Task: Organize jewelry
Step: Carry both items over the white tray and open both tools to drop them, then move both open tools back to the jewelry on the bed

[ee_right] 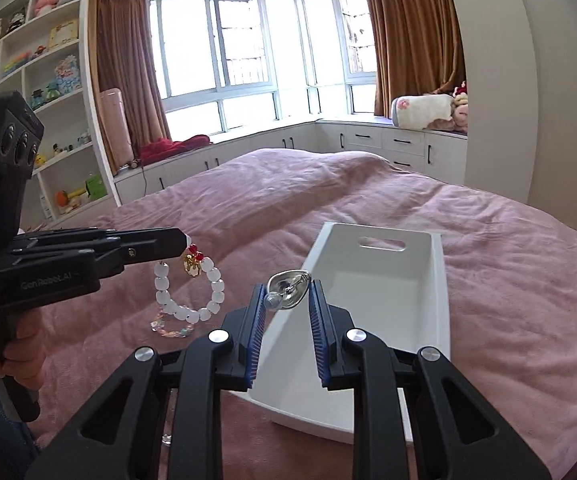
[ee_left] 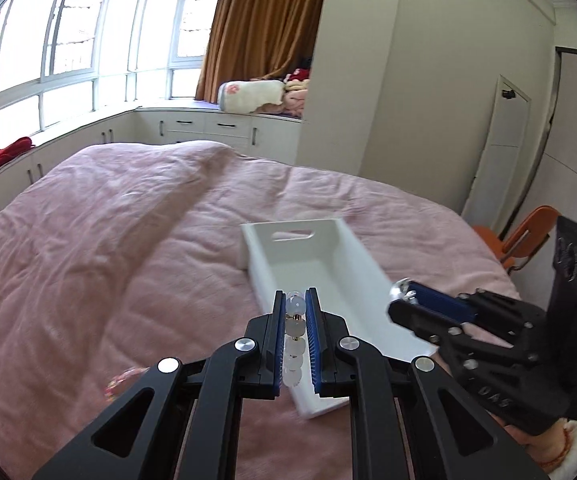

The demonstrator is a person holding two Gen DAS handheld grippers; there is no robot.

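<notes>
A pink quilt covers the bed, creased and soft, beneath a bay window with brown curtains and white drawers under the sill. A white tray with a handle slot lies on the quilt. The left gripper is clamped on a white bead bracelet, which hangs above the quilt left of the tray. The right gripper pinches a silver ring over the tray's near end. Shelves of toys line the left wall.
</notes>
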